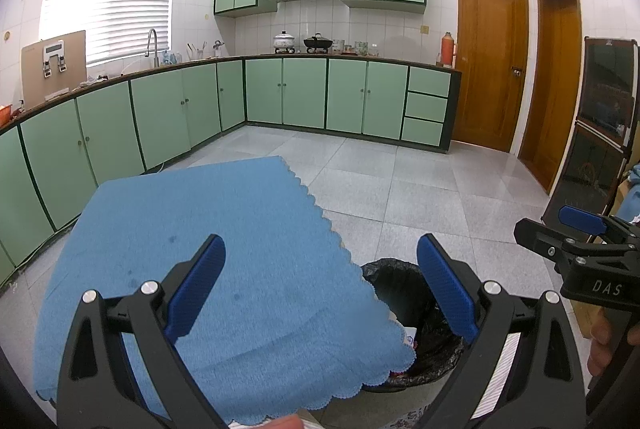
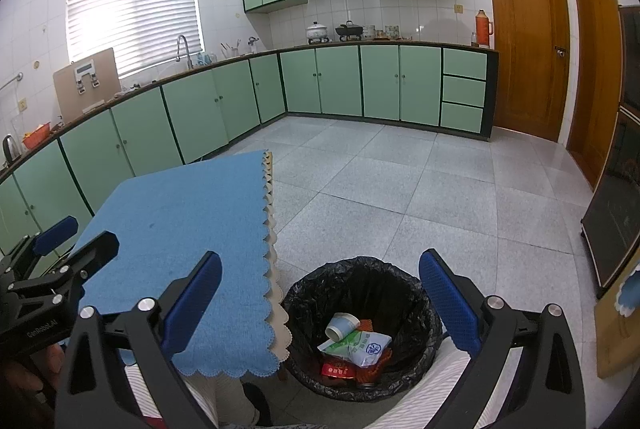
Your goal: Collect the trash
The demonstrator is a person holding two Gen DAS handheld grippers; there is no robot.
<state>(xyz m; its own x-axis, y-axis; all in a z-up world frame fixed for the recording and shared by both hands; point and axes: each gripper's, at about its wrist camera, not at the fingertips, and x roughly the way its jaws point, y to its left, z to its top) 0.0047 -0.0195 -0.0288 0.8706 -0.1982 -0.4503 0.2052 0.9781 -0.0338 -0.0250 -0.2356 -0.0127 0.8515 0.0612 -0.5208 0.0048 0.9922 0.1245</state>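
The left gripper [image 1: 320, 285] hangs spread wide above the blue-clothed bench [image 1: 192, 261] with nothing between its blue pads. In the right wrist view it shows again at the far left edge, still over the cloth. The cloth itself [image 2: 180, 221] looks bare in both views; a few faint dark spots mark it, but no wrapper or cup lies on the part that shows.

Moving right, just past the scalloped edge of the cloth, the bin [image 2: 362, 325] stands on the floor close beside the bench, lined with a black bag. Inside it lie a paper cup [image 2: 340, 325], a green-and-white packet [image 2: 360, 345] and a red wrapper [image 2: 338, 371], so the trash is already in the bin, and the collecting seems done or close to it.

Farther right, the right gripper [image 2: 320, 299] is likewise released and empty, held directly above the bin mouth.

If this is the drop just finished, the sound thing is to lift the right gripper straight up, keeping its pads clear of the loose bag rim, which could catch and pull the liner. Then sweep both cameras across the bench and the floor tiles [image 2: 400, 197] near the bin to check for stray pieces. The near edge of the bench is hidden behind the gripper frames, so that strip deserves a look before calling it finished.
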